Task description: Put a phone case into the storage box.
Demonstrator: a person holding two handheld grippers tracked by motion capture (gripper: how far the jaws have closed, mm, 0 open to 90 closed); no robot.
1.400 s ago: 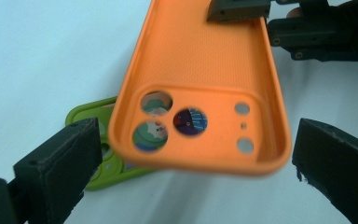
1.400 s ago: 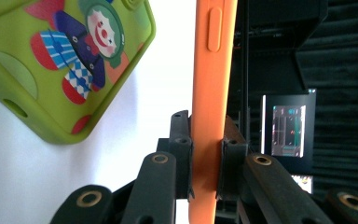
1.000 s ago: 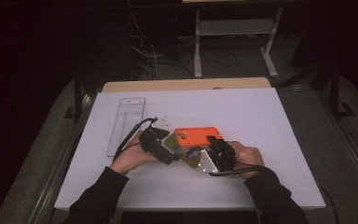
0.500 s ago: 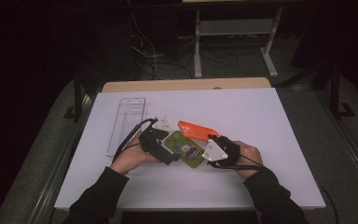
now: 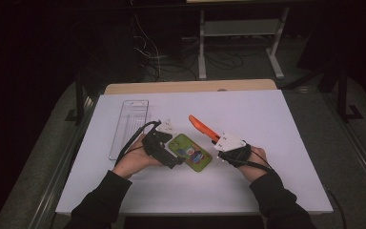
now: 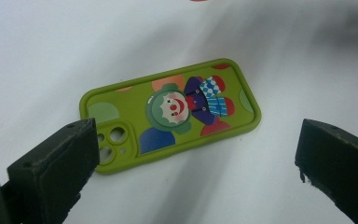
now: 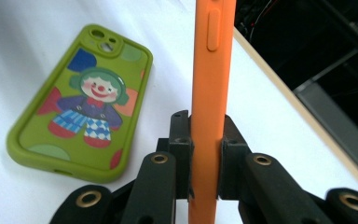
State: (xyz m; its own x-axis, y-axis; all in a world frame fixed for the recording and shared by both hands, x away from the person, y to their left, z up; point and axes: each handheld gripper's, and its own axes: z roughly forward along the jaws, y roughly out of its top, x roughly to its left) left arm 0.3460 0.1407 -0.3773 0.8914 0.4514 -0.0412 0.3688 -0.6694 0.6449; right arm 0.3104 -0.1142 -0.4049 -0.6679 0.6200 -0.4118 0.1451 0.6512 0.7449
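While left gripper (image 6: 191,158) jaws gape, green clown phone case (image 6: 170,112) flat, right gripper (image 7: 205,154) clamping orange case (image 7: 209,93)

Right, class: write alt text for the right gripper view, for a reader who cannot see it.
The right tongs clamp an orange phone case edge-on, standing upright between the black jaws. To its left a green phone case printed with a clown lies flat on the white table, camera cut-outs away from the camera.
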